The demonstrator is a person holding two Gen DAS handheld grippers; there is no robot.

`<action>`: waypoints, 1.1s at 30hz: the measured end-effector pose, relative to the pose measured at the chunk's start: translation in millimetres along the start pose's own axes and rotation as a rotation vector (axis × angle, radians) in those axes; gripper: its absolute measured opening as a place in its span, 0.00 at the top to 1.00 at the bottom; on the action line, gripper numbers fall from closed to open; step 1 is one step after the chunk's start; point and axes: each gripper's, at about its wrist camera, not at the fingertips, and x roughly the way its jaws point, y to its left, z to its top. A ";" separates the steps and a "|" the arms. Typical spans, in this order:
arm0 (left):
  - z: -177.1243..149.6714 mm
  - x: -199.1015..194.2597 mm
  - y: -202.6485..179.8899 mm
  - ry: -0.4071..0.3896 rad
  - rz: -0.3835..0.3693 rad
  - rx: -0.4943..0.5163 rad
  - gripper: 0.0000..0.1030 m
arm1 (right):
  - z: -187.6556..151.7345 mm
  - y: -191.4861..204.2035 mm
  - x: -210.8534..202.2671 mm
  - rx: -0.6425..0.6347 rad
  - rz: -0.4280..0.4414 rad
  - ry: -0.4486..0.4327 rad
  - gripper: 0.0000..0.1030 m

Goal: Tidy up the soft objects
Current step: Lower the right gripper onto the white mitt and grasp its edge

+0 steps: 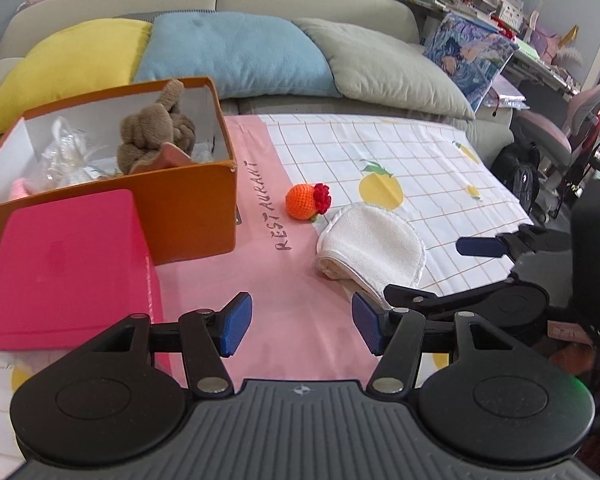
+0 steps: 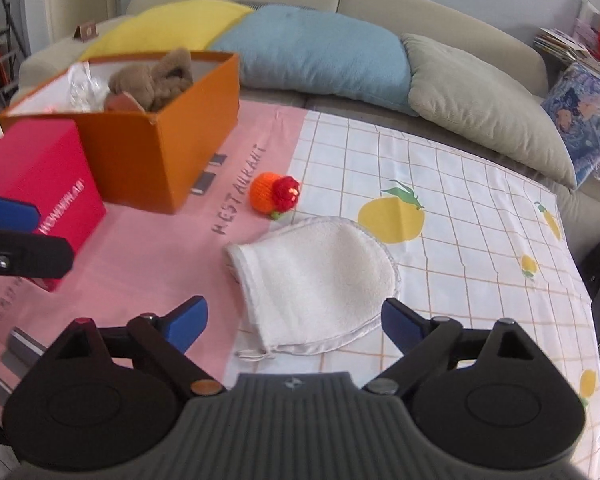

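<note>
I see the cloth (image 2: 440,184) spread wide, the orange box (image 2: 152,152) far left with a brown plush (image 2: 156,76) inside, and a pink box (image 2: 32,184) nearer. My white mitt (image 2: 316,280) lies centre, an orange knit ball (image 2: 274,192) just beyond. My right claw (image 2: 294,326) gapes around the mitt's near edge; my left claw (image 1: 302,328) stands apart, empty.

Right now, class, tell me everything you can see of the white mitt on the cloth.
The mitt is white, fluffy terry with a stitched edge, rounded at one end and straight at the open cuff, where a small loop sticks out. It lies flat and limp on the cloth, across the border between the pink part and the checked part, close to the orange ball but apart from it. The right gripper stands open on either side of its near end; its fingers do not press it.
</note>
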 end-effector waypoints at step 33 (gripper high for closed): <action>28.3 61.1 -9.2 0.014 -0.092 0.045 0.36 | 11.8 -29.9 87.5 0.024 0.106 0.107 0.52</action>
